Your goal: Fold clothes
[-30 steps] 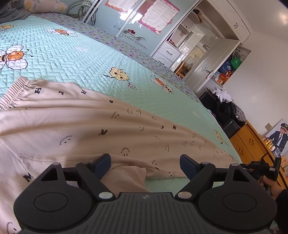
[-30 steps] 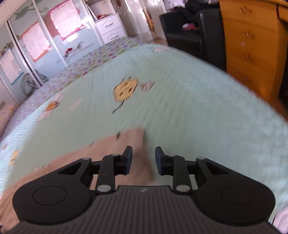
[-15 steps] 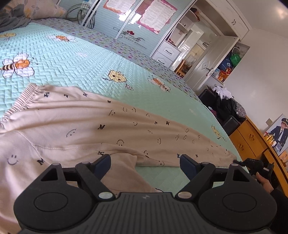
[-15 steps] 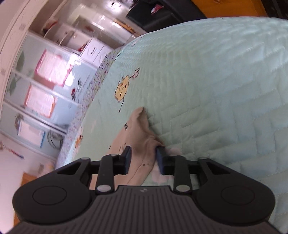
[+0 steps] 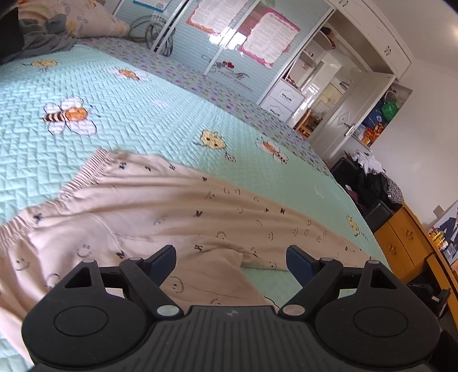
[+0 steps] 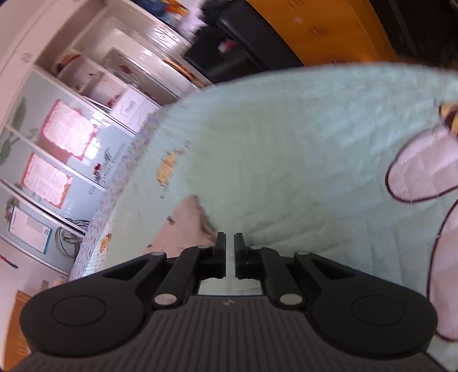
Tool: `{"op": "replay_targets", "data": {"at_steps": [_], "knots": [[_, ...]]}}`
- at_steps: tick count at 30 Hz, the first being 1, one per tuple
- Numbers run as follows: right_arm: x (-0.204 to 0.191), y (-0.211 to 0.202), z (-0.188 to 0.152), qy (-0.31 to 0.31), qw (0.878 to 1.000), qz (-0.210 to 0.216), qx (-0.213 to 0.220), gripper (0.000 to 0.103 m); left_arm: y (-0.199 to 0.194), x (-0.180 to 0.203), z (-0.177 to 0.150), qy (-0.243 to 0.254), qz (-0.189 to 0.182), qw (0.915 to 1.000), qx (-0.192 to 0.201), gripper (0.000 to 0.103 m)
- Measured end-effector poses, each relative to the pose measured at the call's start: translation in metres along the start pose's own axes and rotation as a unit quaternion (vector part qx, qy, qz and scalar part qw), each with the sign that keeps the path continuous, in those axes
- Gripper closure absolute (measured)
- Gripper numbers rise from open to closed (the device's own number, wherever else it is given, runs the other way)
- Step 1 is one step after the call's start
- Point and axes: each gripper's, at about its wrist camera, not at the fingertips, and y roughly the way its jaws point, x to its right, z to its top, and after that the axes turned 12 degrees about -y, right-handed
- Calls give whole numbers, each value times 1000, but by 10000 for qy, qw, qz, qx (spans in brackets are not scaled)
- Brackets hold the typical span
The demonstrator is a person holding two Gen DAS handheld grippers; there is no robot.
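Observation:
Beige trousers (image 5: 143,206) with small black smiley prints lie spread on the mint quilted bedspread (image 5: 143,120). Their gathered waistband (image 5: 83,177) is at the left and one leg runs off to the right. My left gripper (image 5: 230,254) hovers open and wide over the crotch folds, with nothing between its blue pads. In the right wrist view, the right gripper (image 6: 230,237) is rolled and blurred. Its jaws stand a narrow slit apart and are opening, with no cloth in the slit. The trouser leg's end (image 6: 183,223) lies just left of the left fingertip.
A pillow (image 5: 86,17) and grey bedding lie at the bed's head. Sliding wardrobe doors with posters (image 5: 257,37) stand beyond the far bed edge. A dark chair piled with clothes (image 5: 369,183) and a wooden dresser (image 5: 406,249) stand right of the bed.
The left gripper drew back and rose, so more waistband shows. The right gripper rolled, closed around the leg end, and now that end lies left of the near-closed jaws.

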Motion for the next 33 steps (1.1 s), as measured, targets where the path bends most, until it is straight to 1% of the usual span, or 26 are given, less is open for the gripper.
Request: {"op": "replay_targets", "data": {"at_steps": [1,2,3,5,7,9,12,13,16,18,21,22,24,26,27,28,29,30,31,32,33], "knots": [[-8,-6,-4,-34,9999,116,26,83,-5,-1,3,24,40,10000,76,17],[-15,-11,-11,6,9996,293,29,74,-10,-3,7,20,79,9998,159,17],[-20,-19,-20,82,9985,535,18,70,-16,-7,12,-20,119,9996,250,17],[-36,-32,-44,117,9940,1082,-89,66,-24,-18,27,-200,150,9988,424,16],[-57,-42,-75,-83,9877,1544,-221,61,-26,-33,48,-467,162,9974,515,12],[-79,-52,-106,-319,9789,1987,-354,53,-22,-50,72,-750,199,9955,544,11],[-105,-52,-150,-664,9660,2398,-708,53,-7,-74,108,-977,337,9929,588,11],[-112,-49,-162,-721,9614,2520,-837,53,1,-82,119,-1054,399,9921,542,11],[-122,-39,-185,-885,9560,2567,-1108,53,33,-108,145,-1427,534,9882,150,11],[-126,-42,-189,-1193,9543,2523,-1073,53,54,-119,153,-1462,598,9873,-187,11],[-122,-46,-191,-1183,9514,2630,-1079,52,81,-128,157,-1481,771,9847,-508,11],[-120,-47,-192,-1131,9516,2646,-1082,52,88,-131,158,-1552,751,9832,-598,11],[-117,-49,-196,-1083,9515,2667,-1086,52,102,-136,157,-1727,562,9805,-752,11],[-118,-49,-199,-1104,9509,2681,-1083,52,114,-135,157,-1686,493,9807,-854,12],[-118,-50,-201,-1110,9507,2687,-1082,52,119,-132,158,-1593,507,9818,-906,15],[-118,-50,-202,-1113,9505,2694,-1080,52,124,-130,160,-1485,542,9828,-960,25],[-118,-50,-203,-1099,9503,2705,-1077,52,130,-127,161,-1344,613,9838,-1019,31],[-118,-51,-205,-1078,9502,2719,-1074,52,135,-125,162,-1184,696,9846,-1085,46],[-117,-51,-206,-1057,9501,2733,-1071,52,138,-123,162,-1010,780,9854,-1128,65],[-117,-51,-208,-1036,9499,2747,-1068,52,139,-121,161,-818,864,9863,-1143,75],[-117,-52,-208,-1021,9499,2756,-1065,52,140,-119,160,-625,947,9868,-1157,79]]}}
